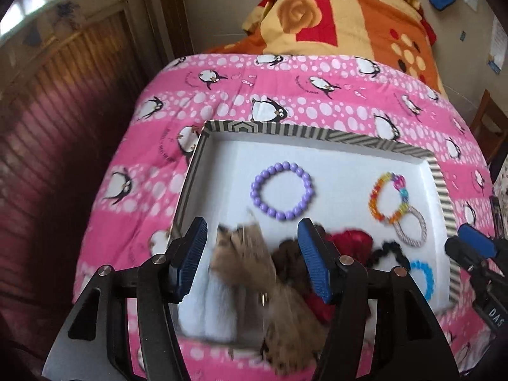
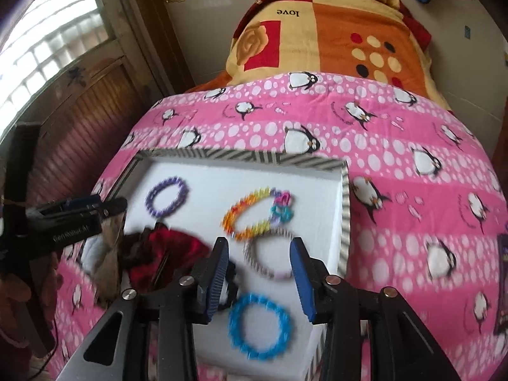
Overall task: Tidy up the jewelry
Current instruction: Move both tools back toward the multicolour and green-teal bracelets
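Observation:
A white tray with a striped rim lies on a pink penguin bedspread. In it are a purple bead bracelet, a multicolour bead bracelet, a silver rope bracelet, a blue bead bracelet, a black scrunchie, a red scrunchie and a blurred brown furry piece. My left gripper is open above the furry piece. My right gripper is open above the blue and silver bracelets.
The pink bedspread covers the bed around the tray. A folded orange and yellow blanket lies at the far end. A wooden panelled wall and window stand on the left.

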`<state>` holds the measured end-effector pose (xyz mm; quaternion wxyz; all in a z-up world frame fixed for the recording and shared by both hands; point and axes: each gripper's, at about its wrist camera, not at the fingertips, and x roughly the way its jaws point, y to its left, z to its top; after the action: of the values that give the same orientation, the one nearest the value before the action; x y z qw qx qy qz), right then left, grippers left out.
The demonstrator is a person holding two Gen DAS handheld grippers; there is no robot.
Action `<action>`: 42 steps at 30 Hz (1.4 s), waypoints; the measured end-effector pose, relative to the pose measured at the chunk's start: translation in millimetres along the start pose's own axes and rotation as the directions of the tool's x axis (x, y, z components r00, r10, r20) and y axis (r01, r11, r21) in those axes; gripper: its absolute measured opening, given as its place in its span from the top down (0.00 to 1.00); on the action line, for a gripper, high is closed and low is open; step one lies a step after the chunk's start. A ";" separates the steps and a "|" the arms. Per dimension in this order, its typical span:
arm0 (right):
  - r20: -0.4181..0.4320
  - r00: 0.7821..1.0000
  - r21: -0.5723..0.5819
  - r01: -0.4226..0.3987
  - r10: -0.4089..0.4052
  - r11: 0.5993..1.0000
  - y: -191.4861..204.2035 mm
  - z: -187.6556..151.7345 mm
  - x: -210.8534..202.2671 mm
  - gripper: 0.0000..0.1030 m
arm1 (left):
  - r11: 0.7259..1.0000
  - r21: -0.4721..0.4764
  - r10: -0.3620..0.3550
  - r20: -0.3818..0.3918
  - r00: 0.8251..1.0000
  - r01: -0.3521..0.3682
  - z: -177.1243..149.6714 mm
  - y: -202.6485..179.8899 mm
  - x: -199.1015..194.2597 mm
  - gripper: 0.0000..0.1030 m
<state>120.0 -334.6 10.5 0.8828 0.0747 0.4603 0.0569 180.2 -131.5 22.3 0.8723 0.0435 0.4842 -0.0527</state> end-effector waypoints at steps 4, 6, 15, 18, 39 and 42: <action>-0.008 1.000 0.004 -0.002 0.002 1.000 12.2 -23.5 -16.9 0.62 | 1.000 0.012 0.006 0.035 0.999 -0.006 -20.5 -2.1 -25.6 0.42; -0.011 1.000 0.009 -0.002 0.002 1.000 17.3 -32.7 -24.0 0.62 | 1.000 0.009 0.006 0.049 0.999 -0.007 -31.5 -1.2 -38.1 0.42; -0.006 1.000 0.019 -0.005 0.006 1.000 36.4 -69.1 -53.1 0.61 | 1.000 0.002 0.018 0.054 0.998 -0.018 -79.1 5.8 -72.4 0.42; -0.010 1.000 0.015 -0.002 0.002 1.000 40.9 -81.6 -60.2 0.60 | 1.000 0.003 0.029 0.062 0.998 -0.029 -96.2 8.0 -82.2 0.42; -0.078 0.997 0.006 0.013 -0.013 1.000 67.1 -163.9 -88.3 0.51 | 1.000 -0.001 0.008 0.006 1.000 -0.008 -192.8 22.7 -110.5 0.42; -0.080 0.997 0.010 0.016 -0.015 1.000 68.2 -171.4 -92.2 0.51 | 1.000 -0.005 -0.001 0.006 1.000 0.001 -201.0 23.5 -115.6 0.42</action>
<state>-75.5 -269.5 0.3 0.8636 0.0732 0.4962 0.0506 -46.2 -76.9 15.1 0.8737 0.0412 0.4819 -0.0520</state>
